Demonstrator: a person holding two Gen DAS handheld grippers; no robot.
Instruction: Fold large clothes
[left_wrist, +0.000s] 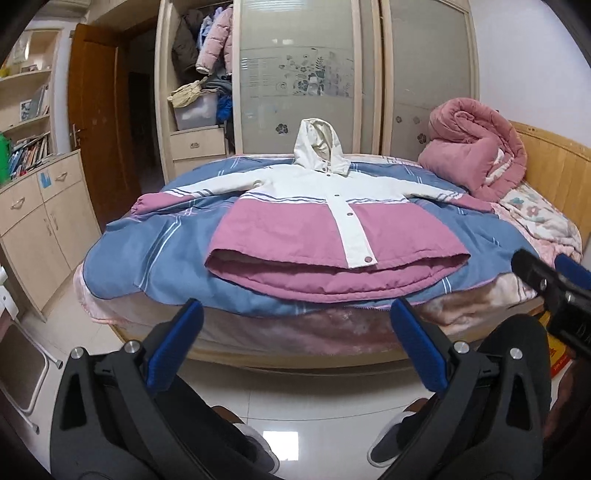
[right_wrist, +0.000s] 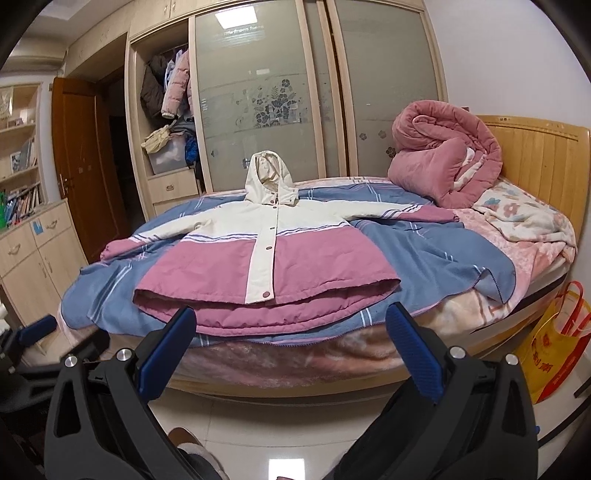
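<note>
Left wrist view: left claw (left_wrist: 295, 347) wide open, empty; hooded jacket (left_wrist: 328, 221) flat on bed (left_wrist: 147, 251) at 12 o'clock, long axis running straight away.

Right wrist view: right claw (right_wrist: 291, 352) agape, empty, nearer the hem (right_wrist: 258, 310) at 12 o'clock.

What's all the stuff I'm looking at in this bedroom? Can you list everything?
Jacket: one, white and pink, hooded, spread flat on the bed, sleeves out.
Blanket: one, blue with white stripes, under the jacket.
Quilt: one, pink, rolled, at the headboard end.
Floral cover: one, cream, beside the quilt.
Bed: one, wooden headboard.
Wardrobe: one, frosted sliding doors, clothes in its open section.
Door: one, brown, open.
Bookshelf: one, beige, far left.
Bag: one, yellow and red, on the floor.
Left gripper: blue fingers, open, short of the bed.
Right gripper: blue fingers, open, near the hem.
</note>
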